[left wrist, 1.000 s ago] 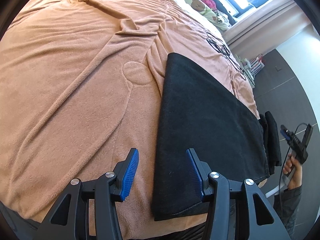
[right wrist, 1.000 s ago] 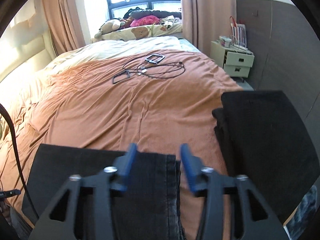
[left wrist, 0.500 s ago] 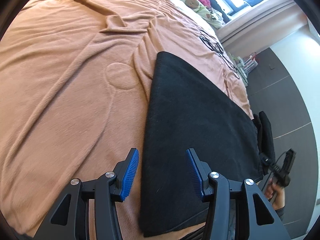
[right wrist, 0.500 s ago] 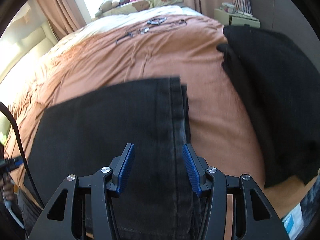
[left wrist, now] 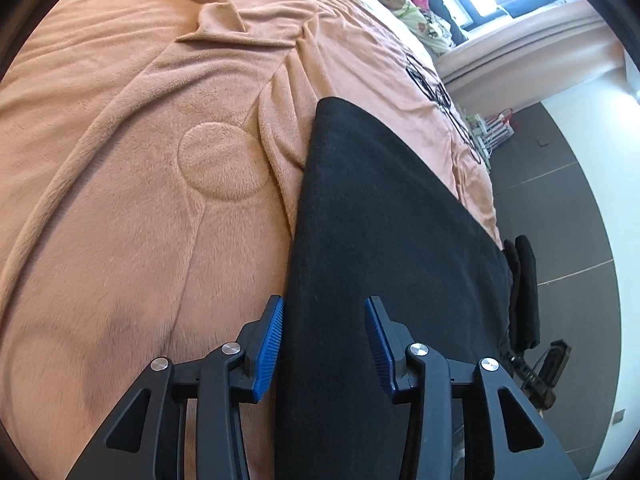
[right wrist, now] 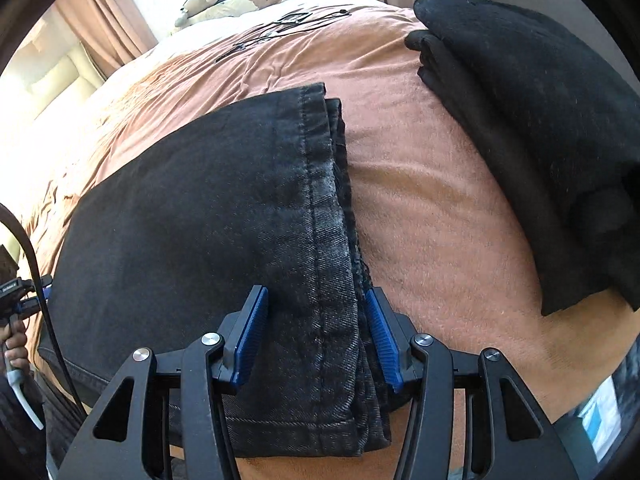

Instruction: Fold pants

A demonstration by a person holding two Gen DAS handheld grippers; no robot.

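Orange blanket (left wrist: 120,200) under black pants (right wrist: 192,216); both grippers (left (left wrist: 324,344), right (right wrist: 316,336)) wide apart, near hem cut off.

Both hand-held grippers (left wrist: 324,344) (right wrist: 316,340) dropped from above bed onto pants (right wrist: 208,216) ends.

The near end of the black pants (left wrist: 384,240) runs under the left tool (left wrist: 324,344) and off the bottom edge. The pile of dark clothes (right wrist: 536,120), right of the right tool (right wrist: 316,340), is cut off by the edge. Small things far ahead on the bed (right wrist: 420,208) are too tiny to tell.
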